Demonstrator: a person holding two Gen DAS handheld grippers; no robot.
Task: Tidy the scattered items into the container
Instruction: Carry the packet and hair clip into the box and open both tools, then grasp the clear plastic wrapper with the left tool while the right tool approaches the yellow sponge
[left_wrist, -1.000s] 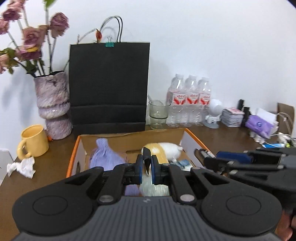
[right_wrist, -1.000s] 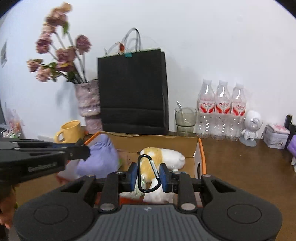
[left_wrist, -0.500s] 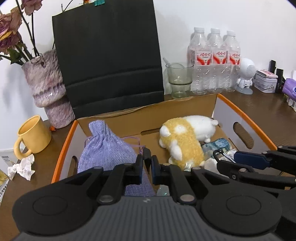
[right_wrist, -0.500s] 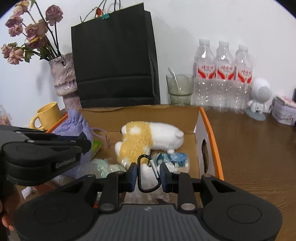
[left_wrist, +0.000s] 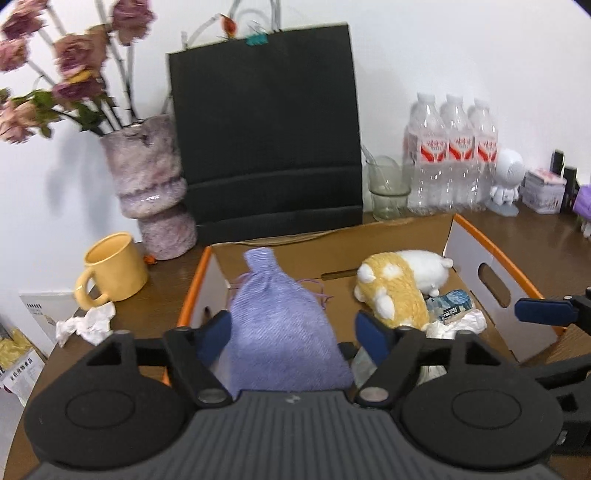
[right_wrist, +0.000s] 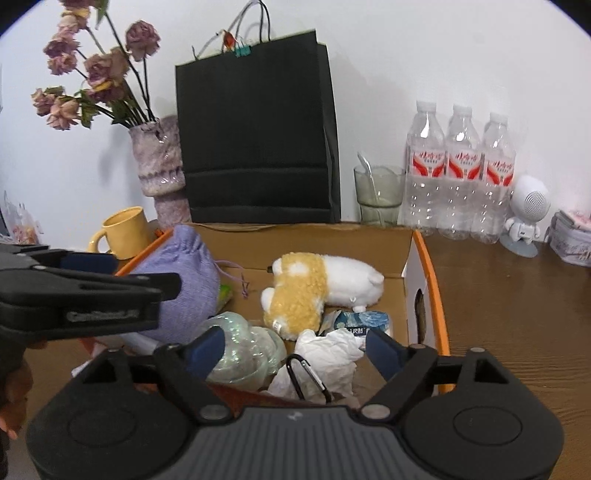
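1. The black metal carabiner clip (right_wrist: 308, 376) lies loose on the crumpled white tissue (right_wrist: 325, 354) at the near edge inside the open cardboard box with orange rims (right_wrist: 430, 266). It looks like a drop straight onto a soft landing.
2. The right hand-held gripper (right_wrist: 295, 345) has just been opening; its jaws stand wide with the clip below and between them, blue pads clear of it.
3. The left hand-held gripper (left_wrist: 291, 330) has just been opening too. Its jaws stand wide on either side of the lilac woven drawstring pouch (left_wrist: 284, 325), which sits plump and slumped against the box's left wall. I cannot tell what this hand let go.
4. Inside the box, soft goods dominate: a fuzzy yellow-and-white plush toy (right_wrist: 314, 288) lies on its side in the middle, a blue printed packet (right_wrist: 364, 321) is tucked beside it, and clear crinkly plastic wrap (right_wrist: 240, 350) is bunched near the front.
5. By my reckoning the box fills from the back forward, so the front gap is where small hard things go.
6. Still out on the brown wood-grain table (right_wrist: 517, 295): a wadded white paper scrap (left_wrist: 86, 325) beside the glossy yellow ceramic mug (left_wrist: 112, 269). That scrap looks like the next pickup.
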